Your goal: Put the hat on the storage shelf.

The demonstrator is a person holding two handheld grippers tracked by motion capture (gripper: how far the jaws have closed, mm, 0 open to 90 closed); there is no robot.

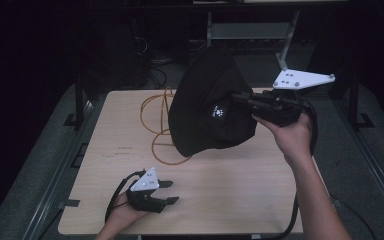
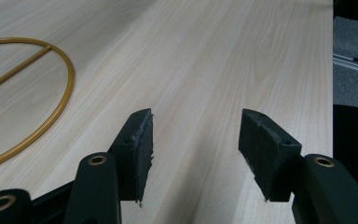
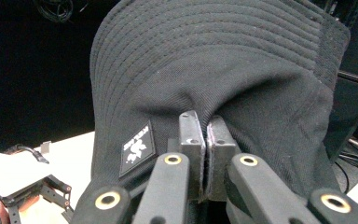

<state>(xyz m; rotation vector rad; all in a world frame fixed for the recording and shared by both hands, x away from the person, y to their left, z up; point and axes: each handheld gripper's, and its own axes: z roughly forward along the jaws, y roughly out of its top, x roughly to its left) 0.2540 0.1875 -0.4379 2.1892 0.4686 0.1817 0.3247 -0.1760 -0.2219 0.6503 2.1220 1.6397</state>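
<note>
Closest to the person's edge of the table [image 1: 230, 200], the left gripper [image 1: 167, 192] rests low over the pale wood in the left hand [image 1: 122, 212], its jaws standing apart with nothing between them — in the left gripper view the two black pads [image 2: 142, 149] frame only bare tabletop. A little farther in lies a yellow wire ring [image 1: 162, 125], flat on the wood, with a straight bar across one of its loops; part of it runs behind the hat. Above it and to the right, held up off the table, hangs a black bucket hat [image 1: 210, 105] with a small white-printed label [image 1: 219, 112] on its side. The right gripper [image 1: 247, 102], carried in the right hand [image 1: 292, 132], has its jaws pressed together on a fold of the hat's cloth — the right gripper view shows the pads [image 3: 192, 140] squeezed tight with the fabric bunching out around them. The stitched brim [image 3: 214, 32] arches above that pinch. Beyond the far edge the room goes dark, with a metal frame [image 1: 250, 30] and some cables faintly visible.
</note>
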